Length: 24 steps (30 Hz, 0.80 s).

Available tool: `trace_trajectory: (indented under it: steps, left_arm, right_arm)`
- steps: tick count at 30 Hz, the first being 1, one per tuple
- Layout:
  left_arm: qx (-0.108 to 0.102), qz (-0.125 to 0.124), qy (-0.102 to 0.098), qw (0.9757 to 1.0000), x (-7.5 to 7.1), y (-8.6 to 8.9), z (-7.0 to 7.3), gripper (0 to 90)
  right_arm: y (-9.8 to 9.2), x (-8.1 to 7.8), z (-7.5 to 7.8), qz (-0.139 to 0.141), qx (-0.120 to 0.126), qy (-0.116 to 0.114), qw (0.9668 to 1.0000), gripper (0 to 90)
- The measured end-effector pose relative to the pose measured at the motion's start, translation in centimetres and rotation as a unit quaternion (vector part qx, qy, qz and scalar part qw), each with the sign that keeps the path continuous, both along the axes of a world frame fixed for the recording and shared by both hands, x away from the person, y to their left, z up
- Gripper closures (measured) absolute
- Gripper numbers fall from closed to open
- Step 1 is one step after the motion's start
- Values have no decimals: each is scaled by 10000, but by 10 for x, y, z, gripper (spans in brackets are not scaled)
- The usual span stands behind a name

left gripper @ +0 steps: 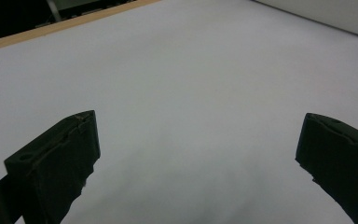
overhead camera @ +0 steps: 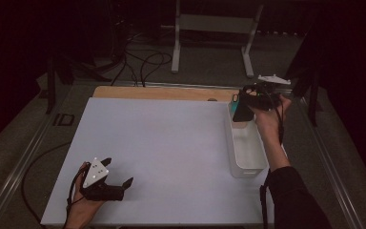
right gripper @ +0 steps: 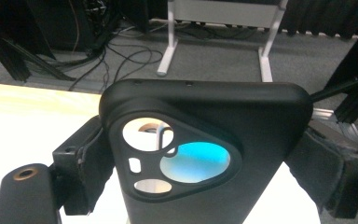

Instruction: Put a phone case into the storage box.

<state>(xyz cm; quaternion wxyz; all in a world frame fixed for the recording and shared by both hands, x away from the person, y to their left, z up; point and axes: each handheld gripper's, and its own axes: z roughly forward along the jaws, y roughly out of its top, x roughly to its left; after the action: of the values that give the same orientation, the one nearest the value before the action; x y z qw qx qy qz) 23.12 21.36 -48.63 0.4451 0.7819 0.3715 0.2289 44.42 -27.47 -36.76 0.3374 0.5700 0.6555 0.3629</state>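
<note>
My right gripper (overhead camera: 242,104) hangs over the far end of the white bin (overhead camera: 255,167), shut on a black phone case (overhead camera: 242,112). In the right gripper view the phone case (right gripper: 256,121) sits between the two jaws, its camera cutout facing me, with something turquoise seen through the holes. My left gripper (overhead camera: 119,174) rests low at the near left of the white board (overhead camera: 162,143), held by a hand. Its jaws stand wide apart in the left gripper view, open (left gripper: 198,154), with bare board between them.
A narrow white bin stands along the board's right edge. A wooden strip (overhead camera: 162,92) runs along the far edge. Beyond the table lie cables (overhead camera: 143,62) and a white metal stand (overhead camera: 214,38) on the floor. Metal rails flank the table.
</note>
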Motion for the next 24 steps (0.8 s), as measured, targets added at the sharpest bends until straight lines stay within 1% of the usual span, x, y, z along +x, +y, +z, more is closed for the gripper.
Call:
trace_trajectory:
  steps: [5,6,12,13,15,16,17,19,20,22,24]
  left_arm:
    - [-1,3,4,10000,0,0,0,1]
    - [-8,2,4,10000,0,0,0,1]
    - [-15,15,1,10000,0,1,0,1]
    - [-16,13,-1,10000,0,1,1,1]
    - [-8,18,-5,10000,0,1,1,1]
    - [-8,18,-5,10000,0,1,1,1]
    - [-11,19,-4,10000,0,1,1,1]
    - [-10,17,-5,10000,0,1,1,1]
    - [-11,17,-2,10000,0,1,0,1]
    - [-11,18,1,10000,0,1,0,1]
    - [-5,16,-4,10000,-1,1,1,1]
  right_arm:
    - [0,4,-7,-43,24,85,10000,140]
    - [1,6,-11,-55,0,126,9999,140]
    - [3,8,-16,-51,-51,175,9998,140]
    - [6,11,-22,-62,-83,262,9996,140]
    - [8,14,-26,-64,-97,320,9994,139]
    - [8,14,-26,-64,-97,320,9994,139]
    - [10,15,-30,-62,-127,356,9993,139]
    - [12,16,-33,-58,-124,392,9991,139]
    - [14,18,-37,-57,-163,427,9989,138]
    - [15,19,-38,-63,-184,449,9988,138]
    - [17,21,-44,-86,-236,516,9984,138]
